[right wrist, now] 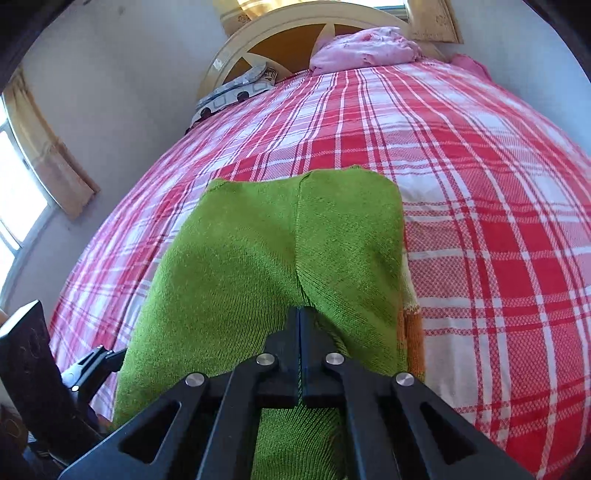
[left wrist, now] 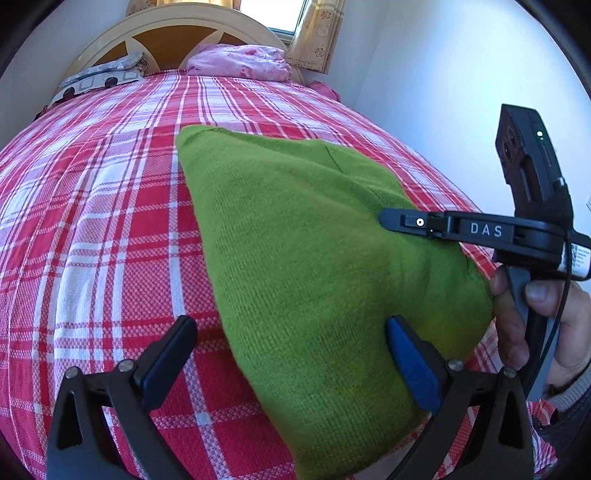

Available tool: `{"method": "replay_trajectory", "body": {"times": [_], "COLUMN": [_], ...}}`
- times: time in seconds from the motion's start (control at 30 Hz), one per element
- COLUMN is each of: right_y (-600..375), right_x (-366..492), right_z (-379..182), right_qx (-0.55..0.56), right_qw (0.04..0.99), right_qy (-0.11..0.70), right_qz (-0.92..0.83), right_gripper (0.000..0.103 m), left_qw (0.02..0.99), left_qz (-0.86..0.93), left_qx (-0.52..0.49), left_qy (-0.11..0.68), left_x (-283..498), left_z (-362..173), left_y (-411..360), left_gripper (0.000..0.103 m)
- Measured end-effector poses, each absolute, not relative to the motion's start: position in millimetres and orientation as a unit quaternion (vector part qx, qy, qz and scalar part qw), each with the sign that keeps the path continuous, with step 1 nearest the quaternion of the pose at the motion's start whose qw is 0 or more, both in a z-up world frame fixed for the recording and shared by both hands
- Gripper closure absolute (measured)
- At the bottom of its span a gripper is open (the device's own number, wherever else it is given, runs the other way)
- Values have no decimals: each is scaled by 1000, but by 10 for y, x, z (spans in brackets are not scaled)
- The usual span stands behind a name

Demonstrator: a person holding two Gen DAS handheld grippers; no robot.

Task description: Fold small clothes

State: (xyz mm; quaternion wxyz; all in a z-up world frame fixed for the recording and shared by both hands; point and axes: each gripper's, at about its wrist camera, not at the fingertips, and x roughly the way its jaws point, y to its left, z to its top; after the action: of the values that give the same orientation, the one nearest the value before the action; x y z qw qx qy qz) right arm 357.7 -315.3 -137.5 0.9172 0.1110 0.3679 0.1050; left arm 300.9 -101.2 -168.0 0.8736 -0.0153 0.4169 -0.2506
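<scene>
A green knit garment [left wrist: 303, 258] lies on the red and white plaid bedspread [left wrist: 103, 221]. My left gripper [left wrist: 291, 332] is open, its jaws spread wide over the garment's near left edge. In the left wrist view my right gripper [left wrist: 391, 218] comes in from the right, its tip on the garment's right side. In the right wrist view my right gripper [right wrist: 300, 314] is shut on a fold of the green garment [right wrist: 258, 258]. An orange and cream patch [right wrist: 412, 325] shows at the garment's right edge.
A pink bundle [left wrist: 240, 61] and a patterned pillow [left wrist: 99, 75] lie at the headboard [left wrist: 177, 33]. Curtained windows [right wrist: 22, 192] are in the walls. The bedspread [right wrist: 498, 221] stretches bare to the right of the garment. The left gripper's body [right wrist: 37, 387] shows low on the left.
</scene>
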Motion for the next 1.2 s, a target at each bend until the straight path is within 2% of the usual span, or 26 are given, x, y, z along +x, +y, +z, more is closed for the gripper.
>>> {"method": "replay_trajectory", "body": {"times": [0.3,0.33,0.37,0.4,0.43,0.47,0.53,0.6,0.7,0.93,1.2], "right_y": [-3127,-3125,-3114,-3109,-3096,-3069,-2966,-2984,-3173,-3718,-3890], "right_x": [3308,3254,3206,3169,3149,3147,3104,3047,3052,3571,4009], "right_z": [-1280,-1248,-1221,-1210,-1223,-1247,-1240,-1184,-1105,-1318,-1587], "right_qx": [79,74,69,69,76,72,35,44,82,184,242], "right_qw": [934,937,940,941,939,938,946,952,956,912,875], "right_qy": [332,323,315,309,308,309,299,278,261,343,375], "right_qz": [106,110,112,117,132,136,122,121,102,131,189], "right_gripper": [100,93,78,70,54,50,50,50,35,33,33], "left_qw": [893,895,894,893,890,888,887,893,889,860,869], "left_qz": [-238,-238,-239,-240,-239,-238,-235,-234,-220,-234,-238], "left_qx": [-39,-49,-59,-64,-70,-73,-76,-77,-96,-80,-69], "left_qy": [380,374,373,376,381,386,391,377,389,445,428], "left_x": [2941,2938,2944,2957,2977,2998,3020,2993,3087,3404,3316], "left_z": [-1585,-1576,-1578,-1584,-1599,-1613,-1613,-1564,-1517,-1695,-1705], "left_y": [-873,-833,-799,-783,-774,-769,-774,-755,-710,-928,-964], "left_gripper": [0,0,0,0,0,0,0,0,0,0,2]}}
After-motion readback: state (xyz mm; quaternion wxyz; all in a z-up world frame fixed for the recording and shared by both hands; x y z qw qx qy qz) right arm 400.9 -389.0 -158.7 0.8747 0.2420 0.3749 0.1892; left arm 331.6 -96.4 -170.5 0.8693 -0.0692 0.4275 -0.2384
